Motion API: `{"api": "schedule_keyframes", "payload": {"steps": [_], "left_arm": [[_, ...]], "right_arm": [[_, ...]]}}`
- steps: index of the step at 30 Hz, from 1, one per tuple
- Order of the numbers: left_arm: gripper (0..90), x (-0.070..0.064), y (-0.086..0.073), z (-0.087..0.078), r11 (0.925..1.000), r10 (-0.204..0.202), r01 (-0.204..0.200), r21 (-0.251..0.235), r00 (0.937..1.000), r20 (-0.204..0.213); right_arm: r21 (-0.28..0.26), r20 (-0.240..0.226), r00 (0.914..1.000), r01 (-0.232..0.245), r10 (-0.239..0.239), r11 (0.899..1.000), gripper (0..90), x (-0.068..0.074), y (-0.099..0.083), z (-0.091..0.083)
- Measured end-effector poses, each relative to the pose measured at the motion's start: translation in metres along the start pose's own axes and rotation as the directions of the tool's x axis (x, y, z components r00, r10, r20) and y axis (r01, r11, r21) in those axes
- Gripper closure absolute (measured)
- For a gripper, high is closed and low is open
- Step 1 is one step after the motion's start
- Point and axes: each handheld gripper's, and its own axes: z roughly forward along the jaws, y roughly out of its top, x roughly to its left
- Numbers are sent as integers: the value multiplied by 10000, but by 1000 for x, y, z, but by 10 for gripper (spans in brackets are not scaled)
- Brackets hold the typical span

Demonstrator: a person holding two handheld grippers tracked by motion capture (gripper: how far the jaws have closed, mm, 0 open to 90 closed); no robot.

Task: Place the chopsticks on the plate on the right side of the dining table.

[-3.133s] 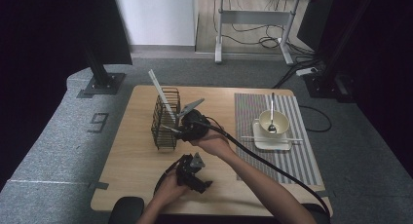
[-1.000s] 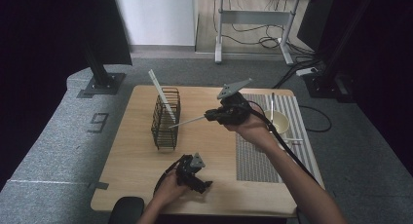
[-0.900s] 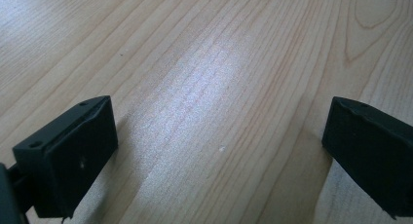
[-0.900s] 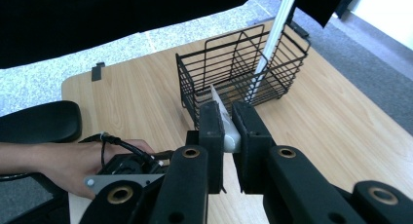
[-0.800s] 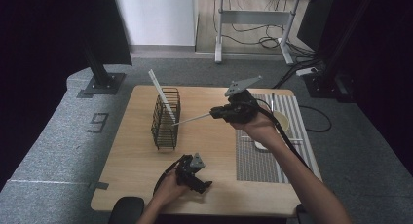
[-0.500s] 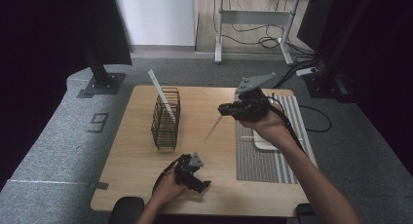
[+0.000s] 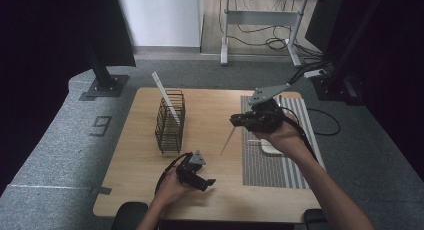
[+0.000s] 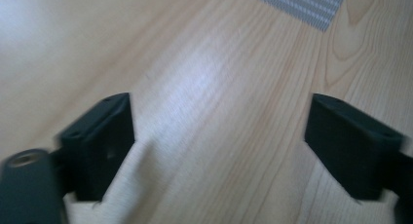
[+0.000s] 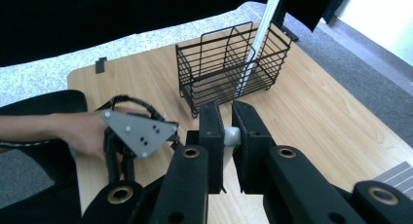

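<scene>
White chopstick, tilted, above table

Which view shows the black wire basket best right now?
The right gripper view: the black wire basket is close, its dividers clear, with a white stick leaning inside. The high view shows the basket smaller and narrow-end on.

Even, soft light on the table, dark surroundings, and the left gripper view is blurred with pale glare.
</scene>
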Motion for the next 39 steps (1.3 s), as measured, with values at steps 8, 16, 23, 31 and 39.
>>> {"api": "schedule_keyframes", "payload": {"steps": [8, 16, 23, 31, 39], "left_arm": [[407, 2, 19, -5, 9977, 300, -273, -626, 9986, 429], [473, -3, 36, 3, 9912, 794, -711, -1114, 9942, 721], [593, -11, 44, 4, 9813, 1459, -1350, -1372, 9866, 734], [743, -13, 43, 4, 9767, 1623, -1471, -1565, 9827, 893], [857, -16, 41, 5, 9689, 2115, -1961, -1507, 9729, 934]], "right_arm": [[301, -327, 9995, 52, -42, 9995, 822, 9, -12, 4], [484, -613, 9981, 144, -114, 9987, 822, 17, -16, 10], [553, -869, 9961, 179, -130, 9983, 823, 22, -17, 16], [614, -1020, 9948, 59, 4, 9981, 822, 20, -19, 21], [704, -1024, 9946, -82, 154, 9975, 820, 18, -22, 23]]}}
